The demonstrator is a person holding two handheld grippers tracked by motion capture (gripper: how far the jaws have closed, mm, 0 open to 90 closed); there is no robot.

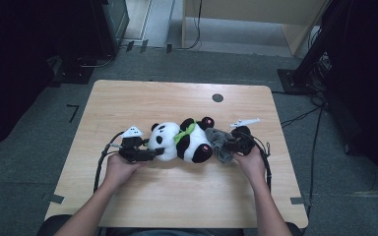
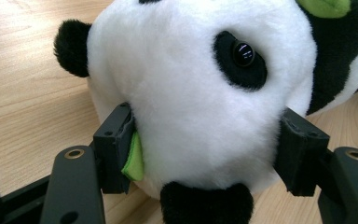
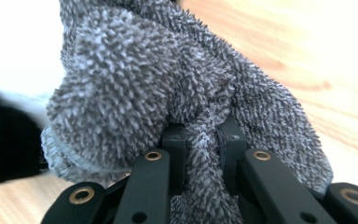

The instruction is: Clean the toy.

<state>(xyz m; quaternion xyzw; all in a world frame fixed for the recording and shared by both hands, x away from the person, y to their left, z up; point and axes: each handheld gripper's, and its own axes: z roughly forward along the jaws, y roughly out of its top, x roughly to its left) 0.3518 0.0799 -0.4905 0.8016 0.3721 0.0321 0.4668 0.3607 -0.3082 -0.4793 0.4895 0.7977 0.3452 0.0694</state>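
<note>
A black-and-white plush panda (image 1: 182,140) with a green scarf lies on its side in the middle of the wooden table (image 1: 128,98). My left gripper (image 1: 150,155) is shut on the panda's head (image 2: 191,93); both jaws press into the white fur at either side, and a green scrap sits against the left pad (image 2: 133,158). A grey fuzzy cloth (image 1: 220,142) lies against the panda's feet. My right gripper (image 1: 234,146) is shut on a fold of that cloth (image 3: 168,93), which bunches up in front of the jaws.
A dark round hole (image 1: 217,97) marks the table's far side. Cables (image 1: 98,169) trail from both grippers toward the near edge. Dark equipment and cables stand on the floor to the right (image 1: 320,69) and far left.
</note>
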